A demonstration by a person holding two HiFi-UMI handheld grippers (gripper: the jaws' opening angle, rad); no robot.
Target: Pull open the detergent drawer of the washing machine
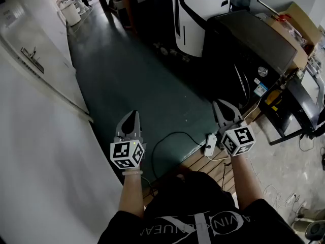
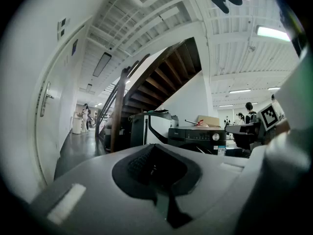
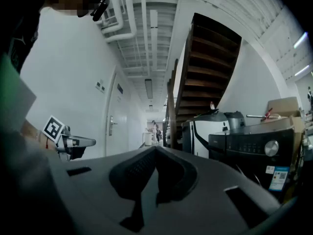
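Dark washing machine (image 1: 254, 50) at upper right of the head view, its detergent drawer too dim to make out; below it, well apart, left tool (image 1: 133, 115) and right tool (image 1: 219, 103), both level, jaws closed on nothing.

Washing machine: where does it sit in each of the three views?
Head view: washing machine at upper right, dark, seen from above.
Left gripper view: a little right of centre, in the background.
Right gripper view: near the right edge.
Shared landmark: the white machine directly to its left in every view.
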